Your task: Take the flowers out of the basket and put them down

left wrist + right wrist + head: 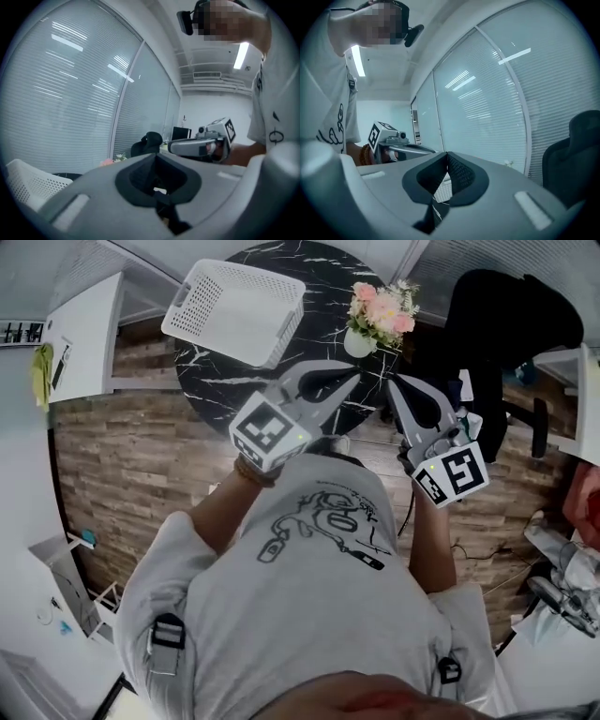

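Observation:
A bunch of pink and white flowers (381, 310) in a small white pot stands on the round black marble table (216, 390), to the right of the white perforated basket (234, 307). Both grippers hover side by side over the table's near edge, short of the flowers. My left gripper (352, 368) is shut and empty, and its tip points at the pot. My right gripper (393, 382) is shut and empty too. In the left gripper view the shut left gripper (156, 154) has the flowers (112, 160) low beyond it. In the right gripper view the right gripper (446, 153) is shut on nothing.
A black office chair (502, 315) stands right of the table, close to the flowers. A white desk (80, 329) is at the far left. The floor is wood plank. In each gripper view the other gripper (206, 140) (393, 140) shows alongside.

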Motion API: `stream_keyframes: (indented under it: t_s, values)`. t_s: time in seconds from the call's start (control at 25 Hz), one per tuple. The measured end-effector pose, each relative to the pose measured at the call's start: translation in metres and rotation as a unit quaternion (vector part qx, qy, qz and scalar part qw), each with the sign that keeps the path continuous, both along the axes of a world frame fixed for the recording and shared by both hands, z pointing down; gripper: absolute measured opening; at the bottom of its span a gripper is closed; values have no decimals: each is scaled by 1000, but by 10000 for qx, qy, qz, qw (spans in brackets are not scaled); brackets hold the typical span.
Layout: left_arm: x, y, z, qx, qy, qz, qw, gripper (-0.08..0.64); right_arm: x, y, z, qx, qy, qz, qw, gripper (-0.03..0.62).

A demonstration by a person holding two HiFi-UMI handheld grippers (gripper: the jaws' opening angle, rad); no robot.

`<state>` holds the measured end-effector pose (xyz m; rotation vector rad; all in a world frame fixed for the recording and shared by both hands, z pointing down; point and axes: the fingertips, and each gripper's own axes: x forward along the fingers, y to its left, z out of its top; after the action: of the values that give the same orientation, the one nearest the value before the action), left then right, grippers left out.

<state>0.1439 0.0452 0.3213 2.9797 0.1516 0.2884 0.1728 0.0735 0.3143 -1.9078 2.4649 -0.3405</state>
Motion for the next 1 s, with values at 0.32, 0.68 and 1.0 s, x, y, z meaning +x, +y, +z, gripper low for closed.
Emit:
stream_keyframes:
  t_s: [0.32,0.68,1.0]
  values:
    - [-32,36,-52,176,560,-125,9982,2,-39,27,-64,492,110,-163,9986,6]
    - [-60,51,-88,241,912,-485,9944,2,-69,46,-85,711,130,-254,9971,6]
    - [-69,53,-86,111,847,-516,9950,2,-74,51,-85,725,127,-199,9971,6]
